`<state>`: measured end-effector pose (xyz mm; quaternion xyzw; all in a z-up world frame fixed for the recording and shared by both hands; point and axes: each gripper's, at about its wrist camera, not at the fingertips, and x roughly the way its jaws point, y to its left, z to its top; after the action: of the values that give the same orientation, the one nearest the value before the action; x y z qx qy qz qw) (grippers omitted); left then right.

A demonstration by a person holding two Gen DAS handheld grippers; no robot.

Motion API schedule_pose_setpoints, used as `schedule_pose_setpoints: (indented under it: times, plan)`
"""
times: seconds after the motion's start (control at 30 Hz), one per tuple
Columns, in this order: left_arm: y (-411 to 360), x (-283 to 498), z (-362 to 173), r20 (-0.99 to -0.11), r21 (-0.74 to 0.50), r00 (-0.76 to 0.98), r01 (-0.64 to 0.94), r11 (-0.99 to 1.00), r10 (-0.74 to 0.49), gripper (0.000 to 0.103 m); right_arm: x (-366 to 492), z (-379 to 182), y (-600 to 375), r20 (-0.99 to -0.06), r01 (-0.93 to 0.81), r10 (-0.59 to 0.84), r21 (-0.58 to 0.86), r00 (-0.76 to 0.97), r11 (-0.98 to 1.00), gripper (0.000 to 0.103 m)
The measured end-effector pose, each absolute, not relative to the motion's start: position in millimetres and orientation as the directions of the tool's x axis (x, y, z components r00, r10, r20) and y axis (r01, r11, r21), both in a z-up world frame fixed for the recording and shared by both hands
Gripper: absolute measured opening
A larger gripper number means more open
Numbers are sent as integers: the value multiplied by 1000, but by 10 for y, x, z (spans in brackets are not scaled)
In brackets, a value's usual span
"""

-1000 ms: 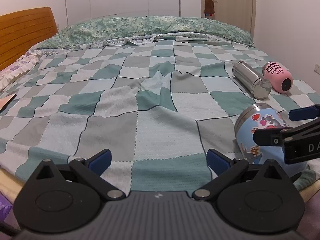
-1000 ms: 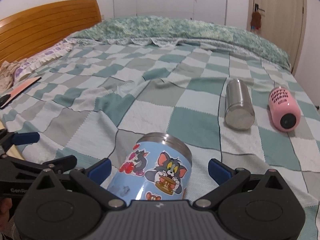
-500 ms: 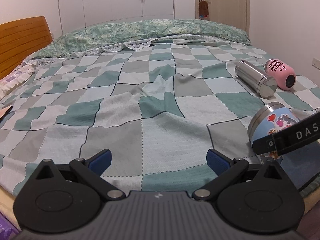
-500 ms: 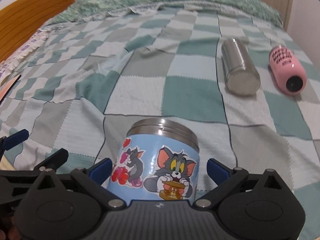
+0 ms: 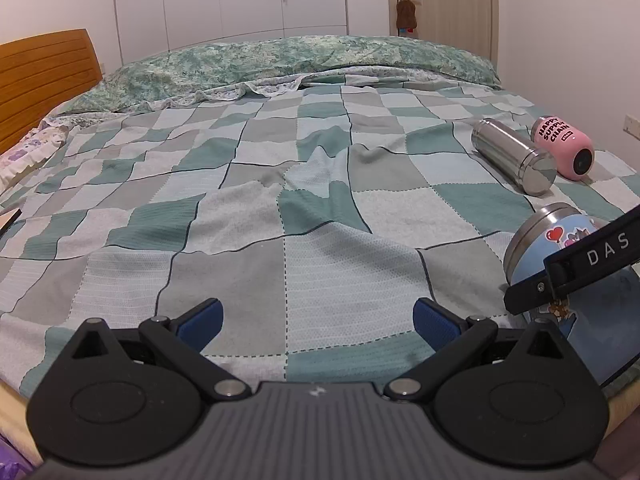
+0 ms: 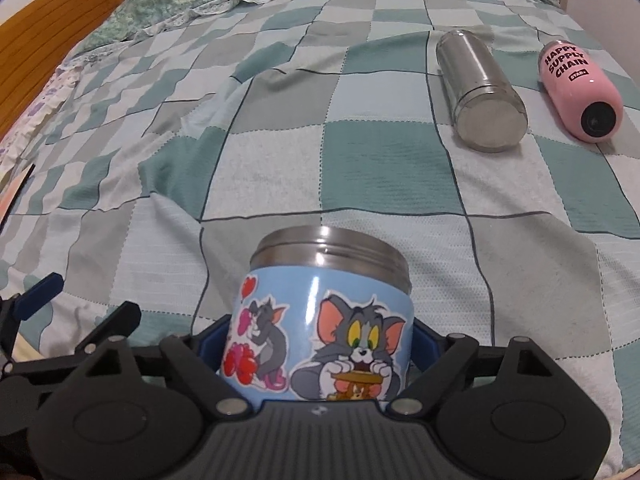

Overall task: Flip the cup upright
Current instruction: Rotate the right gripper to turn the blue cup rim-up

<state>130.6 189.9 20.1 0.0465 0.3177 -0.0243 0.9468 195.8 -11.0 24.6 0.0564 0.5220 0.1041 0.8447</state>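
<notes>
A light-blue cup with cat-and-mouse cartoon stickers and a steel threaded rim (image 6: 324, 312) lies on its side on the checked bedspread, rim pointing away from me. My right gripper (image 6: 320, 340) is shut on the cup's body, blue pads pressed against both sides. In the left wrist view the cup (image 5: 560, 248) lies at the right edge with the right gripper's black arm (image 5: 580, 260) across it. My left gripper (image 5: 316, 316) is open and empty, low over the bed's near edge, to the left of the cup.
A steel flask (image 6: 480, 88) and a pink bottle (image 6: 580, 88) lie on their sides beyond the cup to the right. The green-and-grey checked bedspread (image 5: 280, 200) covers the bed. A wooden headboard (image 5: 40, 80) is far left, the wall close on the right.
My right gripper has moved forward around the blue cup and closed on it. The left gripper has shifted slightly and stays open.
</notes>
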Motion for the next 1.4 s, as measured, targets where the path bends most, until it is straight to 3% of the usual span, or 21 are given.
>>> schedule_pose_setpoints:
  times: [0.33,0.67,1.07,1.4]
  plan:
    - [1901,1306,219,-601,68,799,73,995,-18,103,1899,287,-134,-850,-162,272,221,452,962,86]
    - [1903,1310,336,-583,51,812,61,997,-20,103,1702,625,-135,-682,-281,360,230,637,932,84]
    - [1903,1458,402,-570,56,822,30,998,8,103,1933,643,-8,-526,-314,337,136,781,940,83]
    - [1905,1562,341,-588,67,808,18,998,25,103,2046,353,117,-519,-330,313,62,795,942,83]
